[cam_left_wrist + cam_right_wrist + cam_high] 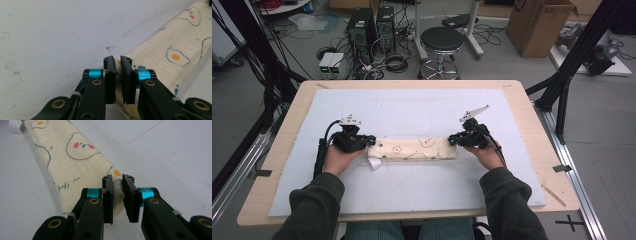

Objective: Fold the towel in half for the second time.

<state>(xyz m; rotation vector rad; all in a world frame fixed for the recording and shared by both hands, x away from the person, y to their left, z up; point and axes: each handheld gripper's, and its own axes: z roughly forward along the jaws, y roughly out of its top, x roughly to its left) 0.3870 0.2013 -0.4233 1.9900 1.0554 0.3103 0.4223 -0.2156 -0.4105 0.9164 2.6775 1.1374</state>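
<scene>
The folded cloth (pixel 412 149) lay as a long narrow band across the middle of the light blue mat (pixel 412 110), stretched between the two grippers. The left gripper (pixel 371 140) was closed on the left end of the cloth (pixel 160 57), with fabric pinched between its jaws. The right gripper (pixel 452 140) was clamped on the right end (pixel 75 160) in the same way.

left gripper (pixel 371 140): jaws clamped, pointing inward; right gripper (pixel 452 140): jaws clamped, pointing inward
</scene>
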